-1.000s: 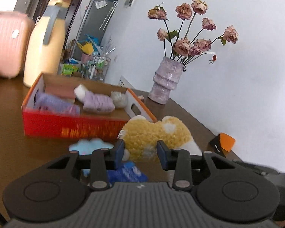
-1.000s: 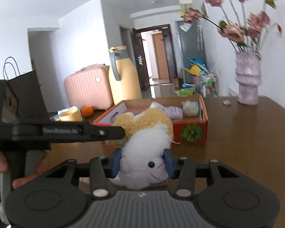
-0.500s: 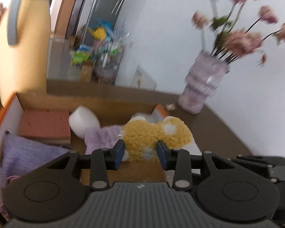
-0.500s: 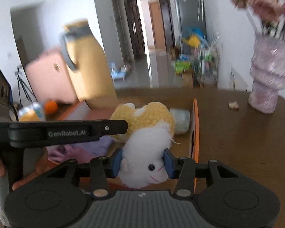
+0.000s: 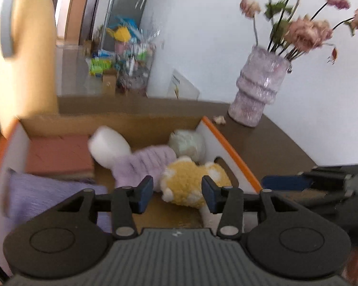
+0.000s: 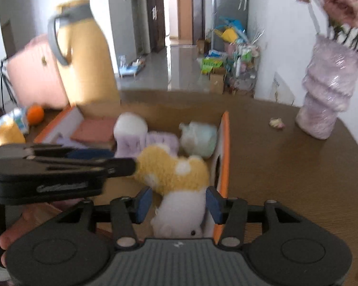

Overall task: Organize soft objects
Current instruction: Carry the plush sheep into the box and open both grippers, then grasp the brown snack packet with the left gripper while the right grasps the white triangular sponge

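A yellow and white plush toy (image 5: 193, 186) (image 6: 171, 174) lies inside the orange-rimmed cardboard box (image 5: 229, 150) (image 6: 224, 143), at its right end. My left gripper (image 5: 177, 194) is open, its pads on either side of the toy's yellow part without squeezing it. My right gripper (image 6: 179, 202) is open around the toy's white head, pads apart from it. The box also holds a lilac knitted piece (image 5: 143, 164), a white soft block (image 5: 107, 143), a pale green bundle (image 5: 188, 143), a pink sponge (image 5: 57, 152) and a purple cloth (image 5: 43, 190).
A lilac vase (image 5: 260, 90) (image 6: 327, 95) with dried roses stands on the brown table right of the box. A tall yellow jug (image 6: 83, 54) and a pink suitcase (image 6: 33, 78) stand behind the box. An orange (image 6: 35, 114) lies at the left.
Both grippers carried the plush toy over the box and lowered it in. Their pads have opened off the toy, which now rests in the box.
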Demonstrator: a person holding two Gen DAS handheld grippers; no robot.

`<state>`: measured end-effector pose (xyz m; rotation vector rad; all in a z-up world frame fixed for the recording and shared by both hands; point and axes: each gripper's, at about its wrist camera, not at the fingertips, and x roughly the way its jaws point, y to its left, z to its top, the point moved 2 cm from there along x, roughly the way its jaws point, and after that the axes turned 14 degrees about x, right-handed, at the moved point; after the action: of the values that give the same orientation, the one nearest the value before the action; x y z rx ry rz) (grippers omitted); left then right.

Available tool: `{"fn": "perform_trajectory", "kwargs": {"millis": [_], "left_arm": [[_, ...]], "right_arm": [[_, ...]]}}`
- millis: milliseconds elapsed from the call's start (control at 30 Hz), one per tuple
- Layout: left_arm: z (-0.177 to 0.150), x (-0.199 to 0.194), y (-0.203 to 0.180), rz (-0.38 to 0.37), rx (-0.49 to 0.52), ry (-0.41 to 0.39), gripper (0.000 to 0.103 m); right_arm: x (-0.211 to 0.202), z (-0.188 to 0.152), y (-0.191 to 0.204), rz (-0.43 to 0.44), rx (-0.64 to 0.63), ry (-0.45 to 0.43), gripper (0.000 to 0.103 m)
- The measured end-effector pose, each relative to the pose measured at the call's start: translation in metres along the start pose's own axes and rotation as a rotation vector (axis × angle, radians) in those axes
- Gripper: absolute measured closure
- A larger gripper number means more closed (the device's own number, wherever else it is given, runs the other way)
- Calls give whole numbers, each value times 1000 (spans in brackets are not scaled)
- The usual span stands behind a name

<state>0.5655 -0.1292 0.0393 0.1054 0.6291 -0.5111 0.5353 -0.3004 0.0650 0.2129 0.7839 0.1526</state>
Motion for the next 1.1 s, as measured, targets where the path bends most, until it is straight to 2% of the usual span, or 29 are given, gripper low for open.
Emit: {"fn": "perform_trajectory", "kwargs": {"millis": [33, 100, 233, 367, 600, 667, 800, 933, 1000, 1100], "left_arm": [[3, -14, 1, 16, 18, -17, 52], [8, -44, 3, 62, 63, -47, 44], [5, -115, 13, 165, 142, -120, 31], [-9, -183, 21, 282, 187, -183, 30], [-28, -248, 15, 334, 157, -232, 26], [-45, -263, 11, 359, 147, -239, 25], [-101, -294, -11, 412, 144, -281, 23], [-169, -319, -39, 404, 134, -325, 19], [-196, -327, -49, 388, 124, -333, 19], [-227, -333, -59, 352, 112, -285, 19]], "right_arm": [[-10, 6, -1, 9, 8, -17, 52], [-37, 13, -2, 18, -1, -59, 41], [-98, 14, 1, 11, -45, -152, 37], [-140, 4, 6, 33, -59, -203, 32], [-178, -23, 24, 76, -68, -257, 30], [-189, -42, 25, 90, -52, -295, 29], [-212, -103, 27, 98, -49, -383, 28], [-231, -175, 31, 130, -65, -446, 21], [-236, -208, 33, 162, -56, -444, 20], [-237, -250, 35, 194, -24, -403, 20]]}}
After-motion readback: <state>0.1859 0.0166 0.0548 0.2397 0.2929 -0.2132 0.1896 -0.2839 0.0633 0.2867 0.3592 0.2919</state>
